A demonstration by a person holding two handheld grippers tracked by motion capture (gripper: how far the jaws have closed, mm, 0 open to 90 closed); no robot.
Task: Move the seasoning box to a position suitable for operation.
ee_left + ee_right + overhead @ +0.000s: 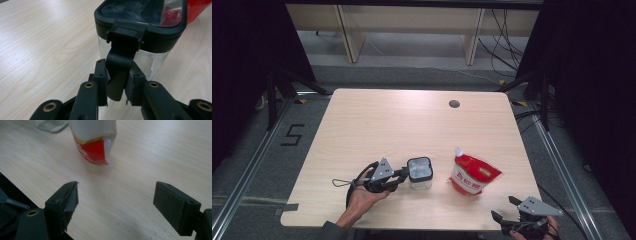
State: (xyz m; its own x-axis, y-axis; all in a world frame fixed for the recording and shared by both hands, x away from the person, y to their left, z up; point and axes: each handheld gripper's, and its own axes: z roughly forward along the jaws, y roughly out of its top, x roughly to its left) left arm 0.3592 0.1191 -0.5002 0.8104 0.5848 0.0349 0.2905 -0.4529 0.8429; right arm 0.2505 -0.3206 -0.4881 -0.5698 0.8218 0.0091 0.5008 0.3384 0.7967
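A clear square container [419,172] with a black lid [140,15] stands near the table's front, left of centre. A black latch [119,62] hangs down from the lid's near edge. My left gripper [404,174] lies level at the container's left side, and in the left gripper view its jaws [117,85] are shut on that latch, a pad pressing each side. A red and white pouch [473,175] lies to the right of the container. At the front right corner my right gripper [502,206] stands open and holds nothing, with the pouch [93,147] ahead of its jaws [115,197].
The pale wooden table [387,120] has a round cable hole [454,104] near its far edge. The right gripper hangs partly over the table's front edge. Dark stands and cables line the floor on both sides.
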